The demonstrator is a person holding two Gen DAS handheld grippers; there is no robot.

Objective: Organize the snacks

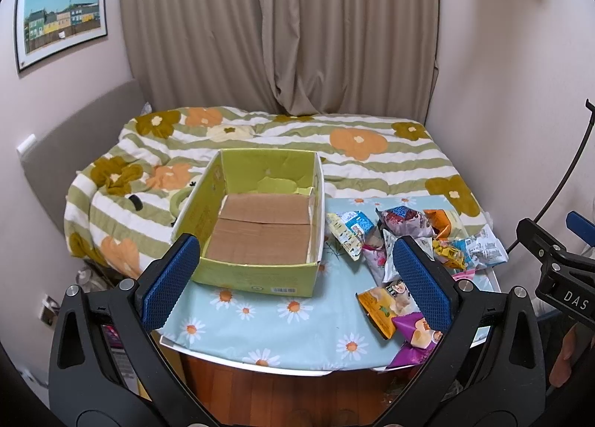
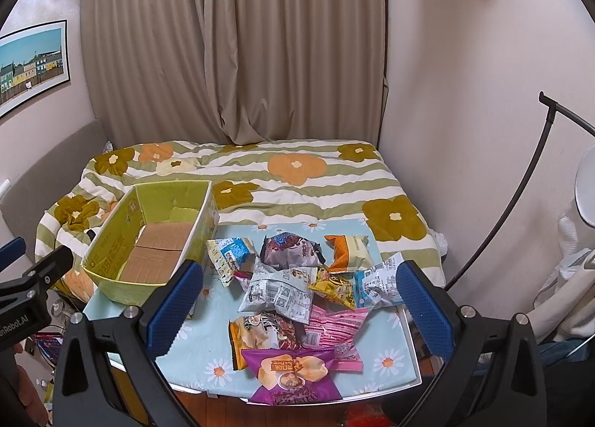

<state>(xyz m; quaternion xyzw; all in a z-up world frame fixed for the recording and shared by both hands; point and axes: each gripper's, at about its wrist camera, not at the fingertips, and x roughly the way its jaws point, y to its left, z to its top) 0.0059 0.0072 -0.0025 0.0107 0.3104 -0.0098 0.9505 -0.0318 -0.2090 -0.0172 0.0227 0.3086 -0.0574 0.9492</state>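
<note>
An empty green cardboard box (image 1: 260, 280) with a brown bottom stands on the left of a small table with a blue daisy cloth (image 1: 267, 323); it also shows in the right wrist view (image 2: 122, 289). Several snack packets lie in a loose pile (image 2: 293, 289) on the table's right side (image 1: 401, 241), with a purple packet (image 2: 293, 375) at the front edge. My left gripper (image 1: 297, 285) is open and empty, above the table in front of the box. My right gripper (image 2: 297, 300) is open and empty, above the snack pile.
A bed with a floral striped duvet (image 1: 282, 137) lies behind the table, with beige curtains (image 1: 279, 25) beyond. Walls close in on both sides. A black curved stand (image 2: 513, 204) rises at the right. The table's front edge (image 2: 297, 395) is near me.
</note>
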